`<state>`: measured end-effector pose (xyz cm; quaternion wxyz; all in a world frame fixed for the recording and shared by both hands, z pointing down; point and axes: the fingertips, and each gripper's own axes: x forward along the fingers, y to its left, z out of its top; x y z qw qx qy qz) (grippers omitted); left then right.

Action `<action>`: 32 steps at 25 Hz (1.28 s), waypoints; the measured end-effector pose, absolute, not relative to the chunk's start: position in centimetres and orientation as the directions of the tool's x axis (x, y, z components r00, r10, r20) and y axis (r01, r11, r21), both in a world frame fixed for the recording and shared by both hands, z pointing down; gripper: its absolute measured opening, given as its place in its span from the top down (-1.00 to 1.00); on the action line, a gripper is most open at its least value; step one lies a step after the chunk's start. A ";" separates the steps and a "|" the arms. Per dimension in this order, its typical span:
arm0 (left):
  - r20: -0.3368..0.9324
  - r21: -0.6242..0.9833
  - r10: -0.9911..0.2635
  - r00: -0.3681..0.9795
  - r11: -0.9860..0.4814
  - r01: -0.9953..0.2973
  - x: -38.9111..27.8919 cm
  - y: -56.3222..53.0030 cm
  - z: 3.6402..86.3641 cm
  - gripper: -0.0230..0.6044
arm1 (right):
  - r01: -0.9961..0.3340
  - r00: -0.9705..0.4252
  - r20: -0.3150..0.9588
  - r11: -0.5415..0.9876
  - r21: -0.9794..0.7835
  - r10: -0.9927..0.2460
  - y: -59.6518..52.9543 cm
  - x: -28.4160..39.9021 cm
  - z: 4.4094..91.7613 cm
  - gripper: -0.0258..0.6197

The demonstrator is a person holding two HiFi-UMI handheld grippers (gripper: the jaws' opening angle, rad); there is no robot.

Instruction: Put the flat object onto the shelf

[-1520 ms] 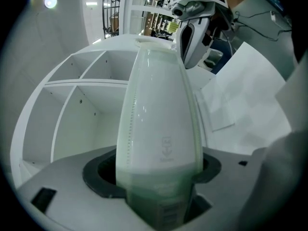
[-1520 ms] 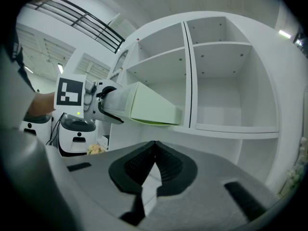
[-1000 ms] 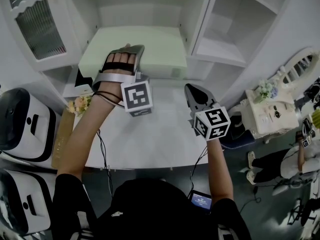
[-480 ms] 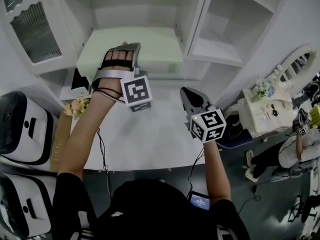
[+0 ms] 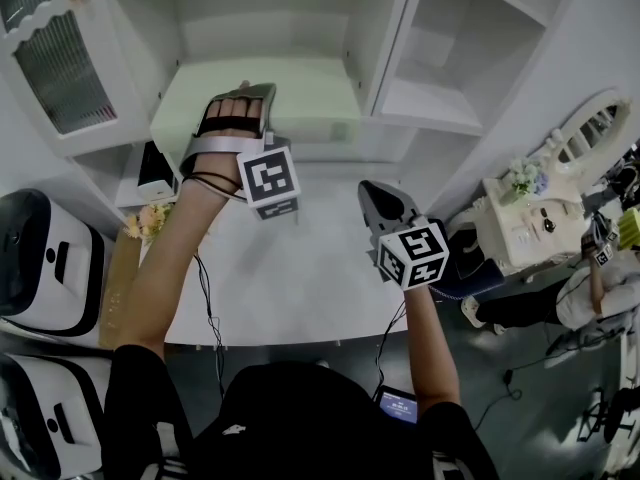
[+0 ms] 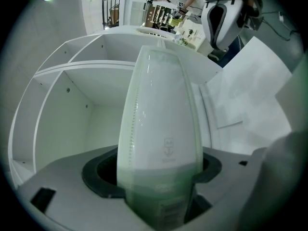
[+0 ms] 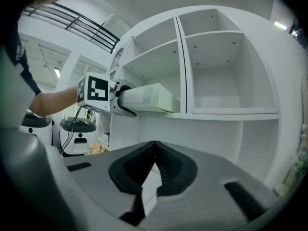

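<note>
Flat object (image 6: pixel 161 143): grip shows in left gripper view, not head.

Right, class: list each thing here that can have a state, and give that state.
Pale green flat box: gripped, far end in the white shelf.
Left gripper: shut on the box.
Right gripper: shut, empty.
Right-hand shelf bays: empty.

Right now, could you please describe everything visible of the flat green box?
The flat box is pale green and white, smooth like coated card, with a small printed label near its gripped end. It lies level over the white shelf; whether it rests there is unclear. The left gripper clamps its near edge.
</note>
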<state>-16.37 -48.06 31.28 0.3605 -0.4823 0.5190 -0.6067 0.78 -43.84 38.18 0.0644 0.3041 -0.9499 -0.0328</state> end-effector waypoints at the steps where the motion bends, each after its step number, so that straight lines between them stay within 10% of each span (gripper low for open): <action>1: 0.211 -0.977 -0.938 -0.275 -0.201 -0.065 -16.4 -48.2 31.3 -0.13 | -0.575 -0.805 0.105 0.812 0.100 -0.583 -44.0 0.8 38.3 0.96; 32: 0.267 -0.961 -0.922 -0.280 -0.232 -0.151 -17.7 -51.5 31.8 -0.34 | -0.603 -0.784 0.144 0.796 0.056 -0.604 -45.8 1.7 40.9 0.96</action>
